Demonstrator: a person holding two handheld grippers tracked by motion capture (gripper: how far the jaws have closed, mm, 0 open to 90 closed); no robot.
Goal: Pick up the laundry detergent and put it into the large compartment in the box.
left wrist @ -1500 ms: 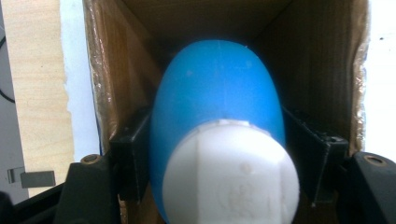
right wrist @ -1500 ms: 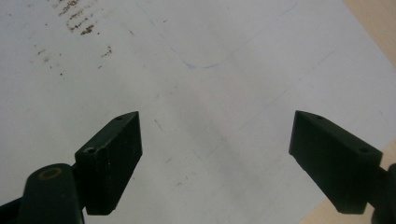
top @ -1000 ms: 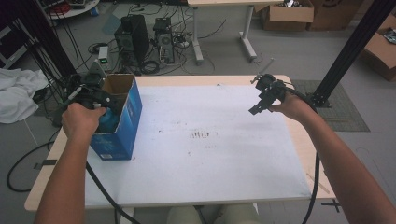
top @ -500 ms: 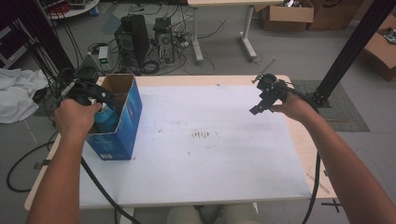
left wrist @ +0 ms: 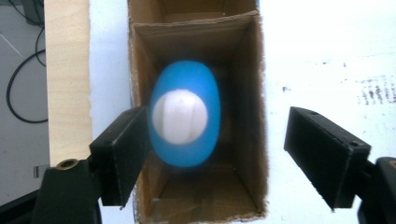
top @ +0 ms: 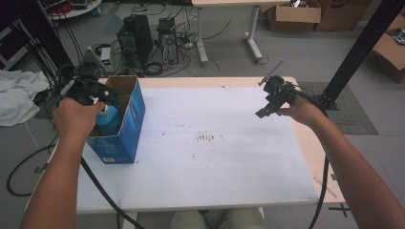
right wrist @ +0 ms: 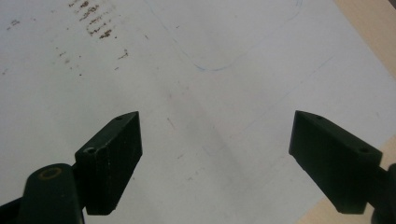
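A blue bottle with a white cap (left wrist: 184, 121) stands inside a tall open cardboard box (left wrist: 252, 93), blurred in the left gripper view. My left gripper (left wrist: 217, 123) hovers over the box mouth, open, with its left jaw close beside the bottle and its right jaw well clear. In the high view the blue-sided box (top: 125, 131) stands at the table's left edge with the bottle (top: 109, 119) showing in it, and the left gripper (top: 101, 95) sits above it. My right gripper (top: 265, 107) hangs open over the right side of the white table (top: 215, 181), nothing between its jaws (right wrist: 215, 126).
Dark smudges (top: 205, 138) mark the table's middle. The wooden table edge (right wrist: 369, 28) runs close by the right gripper. A black post (top: 356, 50) rises at the right. Computer towers (top: 136, 43) and cables lie on the floor behind, a white cloth (top: 14, 98) at the left.
The left hand and gripper have drifted slightly left and away over the box. The right gripper has hardly moved.
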